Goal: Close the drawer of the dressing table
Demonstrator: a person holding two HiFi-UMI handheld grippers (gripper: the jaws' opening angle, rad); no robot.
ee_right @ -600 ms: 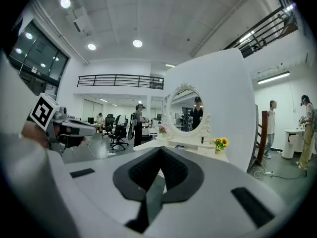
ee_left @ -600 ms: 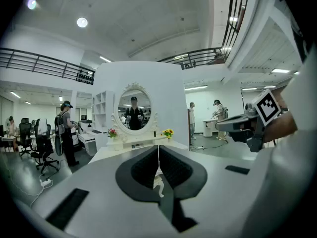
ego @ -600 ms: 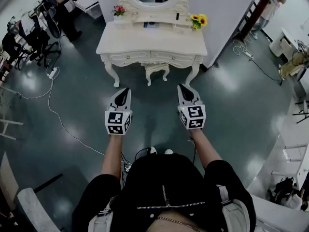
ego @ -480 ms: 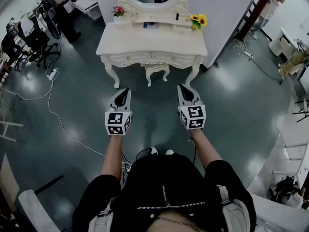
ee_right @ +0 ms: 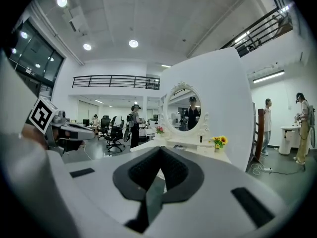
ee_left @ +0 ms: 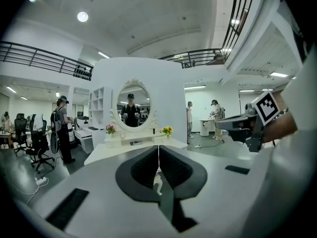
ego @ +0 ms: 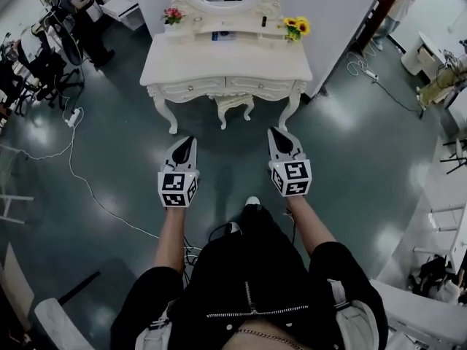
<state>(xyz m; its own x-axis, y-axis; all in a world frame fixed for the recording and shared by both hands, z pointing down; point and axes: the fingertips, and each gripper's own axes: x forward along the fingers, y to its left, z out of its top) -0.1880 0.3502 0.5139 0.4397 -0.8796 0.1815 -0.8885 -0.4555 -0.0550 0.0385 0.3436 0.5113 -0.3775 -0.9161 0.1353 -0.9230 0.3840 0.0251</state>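
The white dressing table (ego: 226, 60) with its oval mirror stands ahead of me on the dark floor, also seen past the jaws as the dressing table (ee_left: 129, 148) and the dressing table (ee_right: 190, 148). Two drawer fronts (ego: 226, 87) run along its apron; from here I cannot tell whether either one stands out. My left gripper (ego: 190, 141) and right gripper (ego: 276, 133) are held side by side, well short of the table, both pointing at it. Both are shut and hold nothing: the left gripper (ee_left: 158, 148) and the right gripper (ee_right: 160, 150) show their jaws meeting in a thin line.
A small white stool (ego: 235, 106) is tucked under the table. Pink flowers (ego: 173, 14) and sunflowers (ego: 298, 26) sit on its top. A white partition (ego: 332, 20) rises to the right. Cables (ego: 73, 166) trail over the floor at left, near office chairs (ego: 40, 60) and people.
The person has stepped forward, one shoe now ahead of the body, and the table sits slightly closer. Both grippers keep the same shut pose.
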